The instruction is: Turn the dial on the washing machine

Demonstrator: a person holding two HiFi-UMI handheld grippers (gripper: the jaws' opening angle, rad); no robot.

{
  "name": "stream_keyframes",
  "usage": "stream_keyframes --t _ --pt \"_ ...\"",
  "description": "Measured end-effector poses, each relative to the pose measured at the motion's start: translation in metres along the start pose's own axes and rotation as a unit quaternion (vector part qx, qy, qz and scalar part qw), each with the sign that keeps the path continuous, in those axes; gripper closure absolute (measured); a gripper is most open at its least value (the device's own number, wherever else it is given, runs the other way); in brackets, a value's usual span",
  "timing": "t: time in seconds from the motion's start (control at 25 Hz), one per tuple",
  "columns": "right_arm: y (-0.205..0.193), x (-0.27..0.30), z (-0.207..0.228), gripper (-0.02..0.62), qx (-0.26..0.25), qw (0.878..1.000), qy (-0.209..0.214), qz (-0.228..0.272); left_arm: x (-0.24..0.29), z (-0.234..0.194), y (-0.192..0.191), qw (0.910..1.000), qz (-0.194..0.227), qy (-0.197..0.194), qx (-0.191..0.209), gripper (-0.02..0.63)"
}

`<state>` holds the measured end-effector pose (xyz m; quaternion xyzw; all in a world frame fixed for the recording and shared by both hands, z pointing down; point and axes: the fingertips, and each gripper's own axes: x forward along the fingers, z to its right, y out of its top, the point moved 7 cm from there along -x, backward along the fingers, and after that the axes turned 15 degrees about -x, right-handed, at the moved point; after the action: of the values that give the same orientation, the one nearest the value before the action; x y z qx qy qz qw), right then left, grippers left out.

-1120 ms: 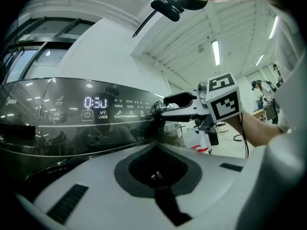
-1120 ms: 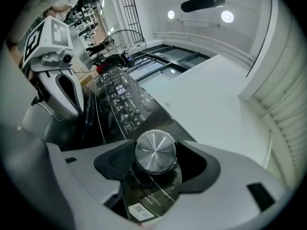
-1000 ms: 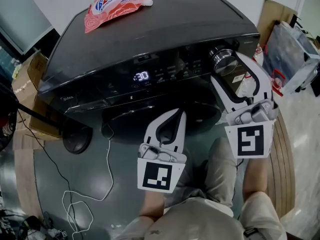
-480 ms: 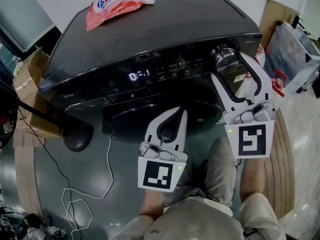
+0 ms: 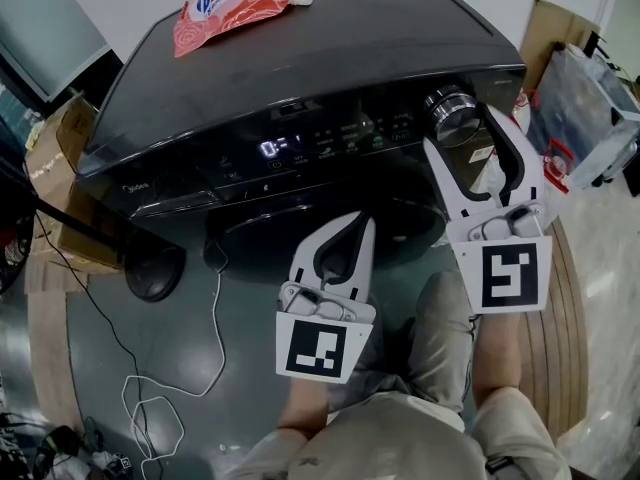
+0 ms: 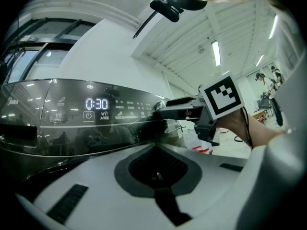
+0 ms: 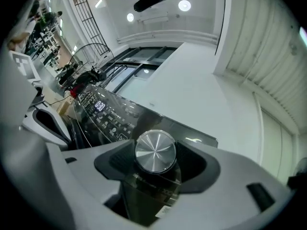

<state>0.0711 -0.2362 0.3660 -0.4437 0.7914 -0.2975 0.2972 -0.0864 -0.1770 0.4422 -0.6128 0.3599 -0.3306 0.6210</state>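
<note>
The washing machine [image 5: 300, 78] stands directly ahead of you. Your left gripper [image 5: 357, 230] is clenched on nothing and sits below the control panel. Your right gripper [image 5: 463, 133] grasps the dial [image 7: 155, 151], which sits between its fingers [image 7: 113, 159] with a pad pressing each side. The display [image 6: 96, 103] reads 0:30. Treat the turn as under way: rotate to the required setting, then release.

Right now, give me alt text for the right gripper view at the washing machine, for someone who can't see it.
The right gripper is closed on the round silver dial, one pad on each side. The dial sits on a dark glossy control panel, with a small lit display further left.
</note>
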Motion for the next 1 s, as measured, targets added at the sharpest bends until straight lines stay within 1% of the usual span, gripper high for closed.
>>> stream_keyframes --t 0.24,0.44,0.72,1.0 --pt "0.0007 0.0003 0.0001 0.314 0.029 1.000 -0.009 -0.003 -0.0009 0.0002 -0.0001 1.0000 0.001 0.001 0.001 0.592" --pt "-0.0011 0.0003 0.0037 0.314 0.042 0.999 -0.025 0.000 -0.0024 0.0006 0.0016 1.0000 0.002 0.002 0.004 0.592" --pt "-0.0035 -0.0004 0.0031 0.314 0.099 0.994 -0.046 -0.007 -0.0040 0.0003 0.0012 1.0000 0.001 0.002 0.004 0.592" --pt "-0.0065 -0.0015 0.0018 0.314 0.164 0.984 -0.073 -0.007 -0.0039 0.0010 0.0011 1.0000 0.003 0.005 0.003 0.592"
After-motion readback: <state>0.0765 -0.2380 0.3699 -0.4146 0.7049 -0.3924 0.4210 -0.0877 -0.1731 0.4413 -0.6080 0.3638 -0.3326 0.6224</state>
